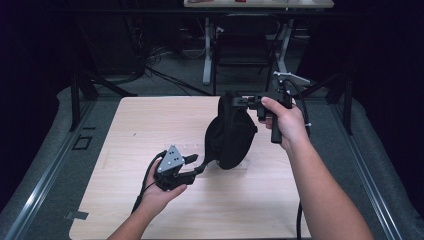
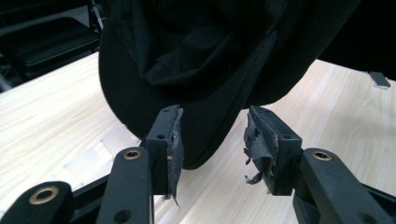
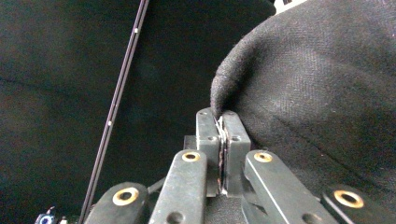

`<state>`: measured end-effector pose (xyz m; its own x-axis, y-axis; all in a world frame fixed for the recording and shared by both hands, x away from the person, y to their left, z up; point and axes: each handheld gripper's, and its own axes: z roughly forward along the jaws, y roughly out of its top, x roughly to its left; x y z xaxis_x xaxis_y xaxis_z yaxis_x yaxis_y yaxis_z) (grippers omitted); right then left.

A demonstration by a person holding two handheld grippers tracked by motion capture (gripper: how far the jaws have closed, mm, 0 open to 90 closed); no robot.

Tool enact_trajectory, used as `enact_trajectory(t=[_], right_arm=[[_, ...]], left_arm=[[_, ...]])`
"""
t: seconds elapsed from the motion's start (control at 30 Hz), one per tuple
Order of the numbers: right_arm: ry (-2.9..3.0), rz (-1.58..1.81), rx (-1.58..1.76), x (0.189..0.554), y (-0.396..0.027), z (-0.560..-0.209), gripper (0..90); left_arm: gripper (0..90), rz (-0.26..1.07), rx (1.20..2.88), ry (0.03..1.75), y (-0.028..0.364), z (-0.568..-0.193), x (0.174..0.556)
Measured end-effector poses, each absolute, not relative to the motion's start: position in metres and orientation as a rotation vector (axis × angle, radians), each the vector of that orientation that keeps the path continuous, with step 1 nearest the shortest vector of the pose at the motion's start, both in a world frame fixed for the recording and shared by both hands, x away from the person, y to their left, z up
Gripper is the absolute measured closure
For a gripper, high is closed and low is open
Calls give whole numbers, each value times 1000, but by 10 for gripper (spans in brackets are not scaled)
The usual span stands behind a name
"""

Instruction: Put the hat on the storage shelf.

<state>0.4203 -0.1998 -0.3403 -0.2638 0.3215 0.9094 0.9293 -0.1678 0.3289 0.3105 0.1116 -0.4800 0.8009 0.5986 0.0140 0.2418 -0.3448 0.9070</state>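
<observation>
Black hand-held gripper (image 2: 212, 140) with brass-ringed pivots, frayed pads (image 2: 256, 144), grey three-cornered plate (image 1: 170, 159).

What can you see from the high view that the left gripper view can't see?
High view alone: the person's two hands, the right claw pinching the top of the black cap and holding it up, and a chair behind the table.

Left gripper view alone: the cap's hollow inside and the torn pads on the left claw, standing apart just below the cap's edge.

Both: the black cap and the wooden table.
</observation>
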Motion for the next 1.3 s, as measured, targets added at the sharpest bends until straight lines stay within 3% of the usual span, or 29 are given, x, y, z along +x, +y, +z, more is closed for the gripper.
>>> enact_trajectory(t=[0.3, 1.3], right_arm=[[-1566, -1458, -1431, 421, -190, -338, 888], [-1555, -1473, -1413, 423, -166, -338, 886]], left_arm=[[655, 425, 1959, 631, 100, -481, 315], [819, 512, 2011, 580, 90, -483, 316]])
